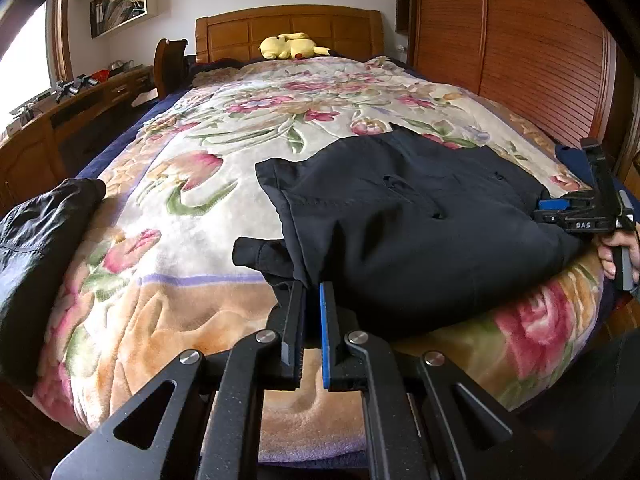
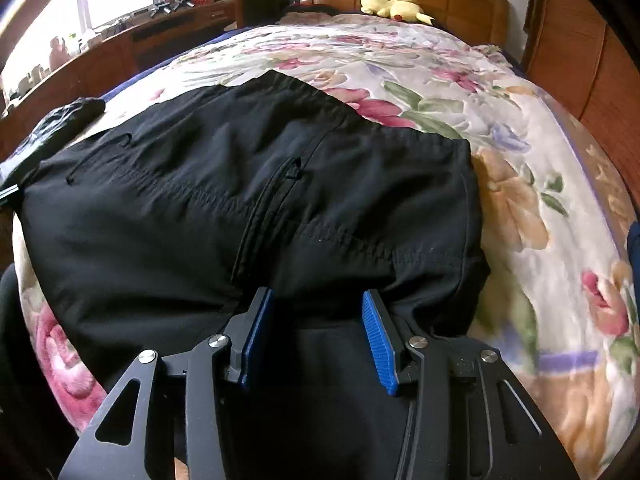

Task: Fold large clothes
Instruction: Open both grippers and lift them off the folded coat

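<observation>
Black trousers [image 1: 400, 220] lie folded on the floral blanket [image 1: 240, 160] near the foot of the bed. My left gripper [image 1: 312, 285] is shut on the trousers' near hem corner, with the fabric pinched at its tips. In the right wrist view the trousers [image 2: 200, 200] fill the middle, showing a zipped pocket and seams. My right gripper [image 2: 317, 292] stands open over their near edge, its blue pads [image 2: 376, 332] apart and not pressing the cloth beneath. From the left wrist view the right gripper [image 1: 546, 210] sits at the trousers' right edge, held by a hand [image 1: 616, 248].
A second dark garment [image 1: 36, 240] is bunched at the bed's left edge. A yellow plush toy [image 1: 292, 46] rests by the wooden headboard [image 1: 288, 24]. A wooden wardrobe [image 1: 520, 60] runs along the right, and a cluttered desk [image 1: 80, 108] stands left under a window.
</observation>
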### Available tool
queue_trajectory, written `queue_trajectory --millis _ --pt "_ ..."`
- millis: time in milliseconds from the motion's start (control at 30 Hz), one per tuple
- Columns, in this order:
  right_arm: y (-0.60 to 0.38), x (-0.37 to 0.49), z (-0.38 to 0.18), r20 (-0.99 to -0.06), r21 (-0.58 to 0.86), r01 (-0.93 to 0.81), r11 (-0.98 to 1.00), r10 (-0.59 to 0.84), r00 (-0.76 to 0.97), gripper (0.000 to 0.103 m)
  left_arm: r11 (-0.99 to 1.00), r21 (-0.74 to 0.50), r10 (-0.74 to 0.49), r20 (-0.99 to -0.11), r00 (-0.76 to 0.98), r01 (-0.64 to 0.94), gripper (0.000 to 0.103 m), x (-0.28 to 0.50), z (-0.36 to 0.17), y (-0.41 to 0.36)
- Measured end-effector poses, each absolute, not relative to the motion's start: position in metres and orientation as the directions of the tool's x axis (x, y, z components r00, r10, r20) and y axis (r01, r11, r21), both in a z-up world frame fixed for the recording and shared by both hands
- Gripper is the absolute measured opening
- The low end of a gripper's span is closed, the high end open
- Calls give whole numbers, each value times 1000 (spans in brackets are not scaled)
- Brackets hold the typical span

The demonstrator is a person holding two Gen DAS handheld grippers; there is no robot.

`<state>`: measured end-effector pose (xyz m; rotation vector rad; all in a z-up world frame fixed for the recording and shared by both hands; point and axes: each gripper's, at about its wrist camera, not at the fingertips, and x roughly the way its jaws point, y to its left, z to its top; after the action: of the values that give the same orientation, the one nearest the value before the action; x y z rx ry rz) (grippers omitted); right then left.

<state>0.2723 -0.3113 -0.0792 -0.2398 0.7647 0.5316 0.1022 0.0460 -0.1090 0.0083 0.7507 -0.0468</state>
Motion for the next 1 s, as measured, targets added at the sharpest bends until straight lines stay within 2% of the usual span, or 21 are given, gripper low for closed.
queue_trajectory --millis 167,333,467,567,800,1000 --pt "-304 266 -76 -707 -62 -535 843 341 620 47 999 -34 -51 -695 717 38 6 99 -109 49" --pt "-305 262 -74 -707 -76 -538 839 336 623 48 999 -51 -47 -711 702 15 14 94 -111 54" --pt "-306 260 -71 -702 -79 -530 844 331 631 48 996 -85 -70 -716 695 12 37 90 -111 58" --pt "-306 259 -71 -697 -84 -526 847 327 638 48 994 -106 -83 -730 678 7 43 91 -119 60" --pt "-309 251 -63 -673 -88 -510 856 326 663 48 989 -143 -90 -739 668 -24 44 101 -128 63" --pt "-305 229 -49 -620 -67 -557 828 403 673 48 981 -194 -126 -730 671 -26 44 108 -127 67"
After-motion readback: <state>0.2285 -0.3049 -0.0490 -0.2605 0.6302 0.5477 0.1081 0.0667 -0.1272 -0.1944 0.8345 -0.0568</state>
